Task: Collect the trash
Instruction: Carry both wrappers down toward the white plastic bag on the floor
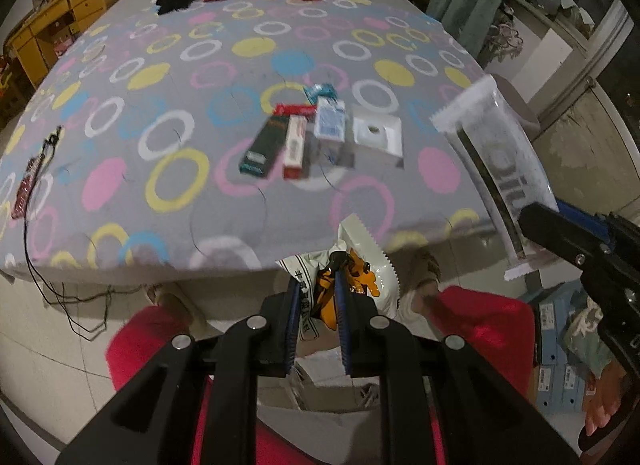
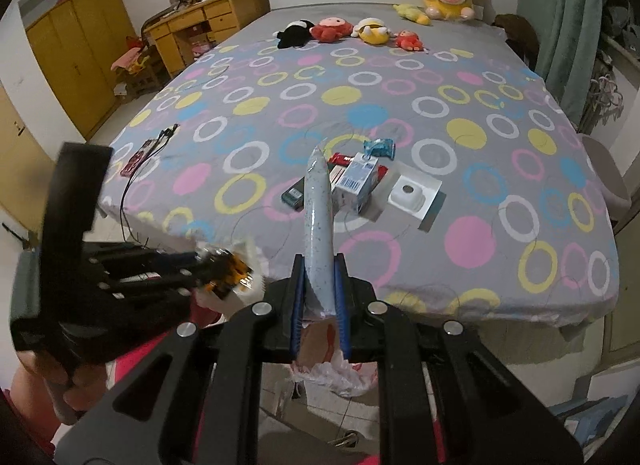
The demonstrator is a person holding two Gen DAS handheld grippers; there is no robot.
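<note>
Broadly, a bed (image 2: 460, 233) in a grey cover printed with coloured rings filled both views. Near its foot lay uncollected trash: a blue-and-white carton (image 2: 357, 181), a white tray (image 2: 416, 193), a dark green box (image 1: 262, 147), a red-and-white box (image 1: 295, 151) and a small blue wrapper (image 2: 379, 147). Off the bed's edge, the right tongs (image 2: 320, 297) were clenched on a long speckled white packet (image 2: 319, 217), while the left tongs (image 1: 318, 297) gripped a white-and-orange snack wrapper (image 1: 360, 261). Collecting looked partly done, with five pieces remaining.
</note>
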